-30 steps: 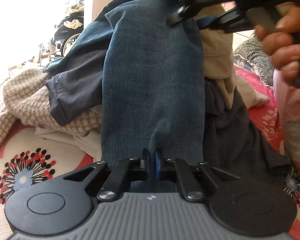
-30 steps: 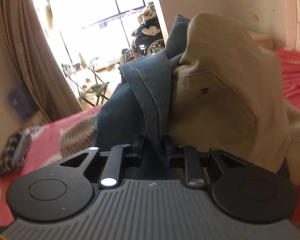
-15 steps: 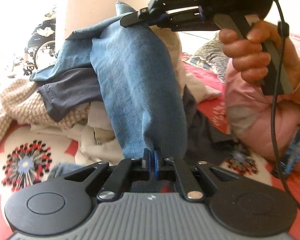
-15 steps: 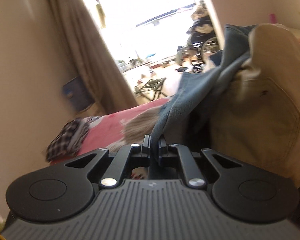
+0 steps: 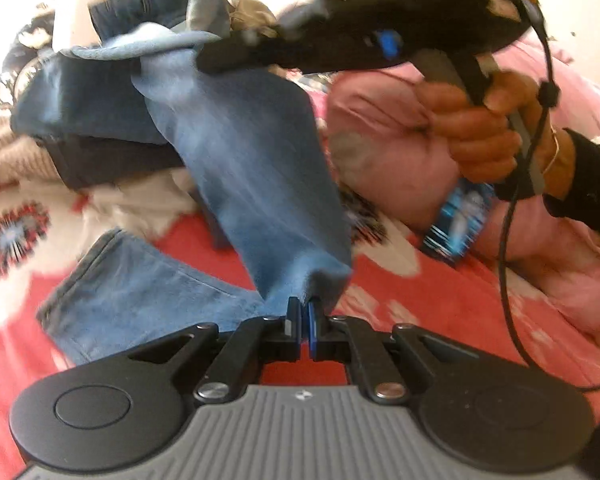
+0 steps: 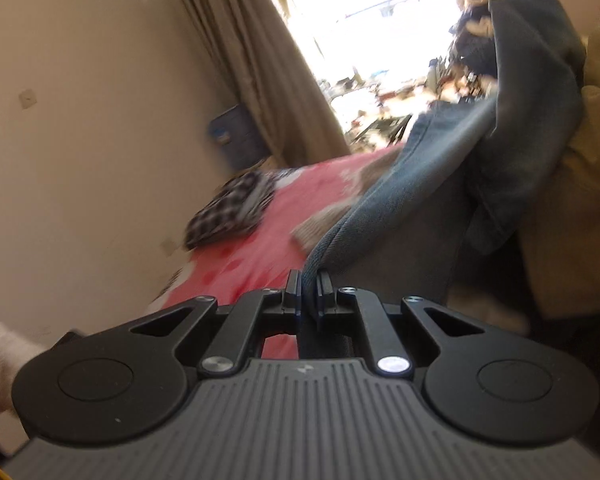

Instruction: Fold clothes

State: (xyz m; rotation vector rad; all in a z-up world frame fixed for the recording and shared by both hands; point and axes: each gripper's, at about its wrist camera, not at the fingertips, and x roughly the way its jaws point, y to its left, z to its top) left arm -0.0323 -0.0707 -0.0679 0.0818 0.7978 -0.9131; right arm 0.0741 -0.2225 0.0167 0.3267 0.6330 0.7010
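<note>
Clamping blue jeans (image 5: 256, 168) at both ends: left gripper (image 5: 304, 312) pinched on lower edge, right gripper (image 6: 309, 286) pinched on upper edge, denim stretched above red floral bedspread (image 5: 420, 300); clothes pile (image 5: 100, 152) behind.

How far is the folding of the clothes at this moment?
Early. Done: nothing looks folded. In hand: both the left gripper and right gripper are shut on the jeans, stretched between them above the bed. Left: folding the jeans and the pile behind.
</note>
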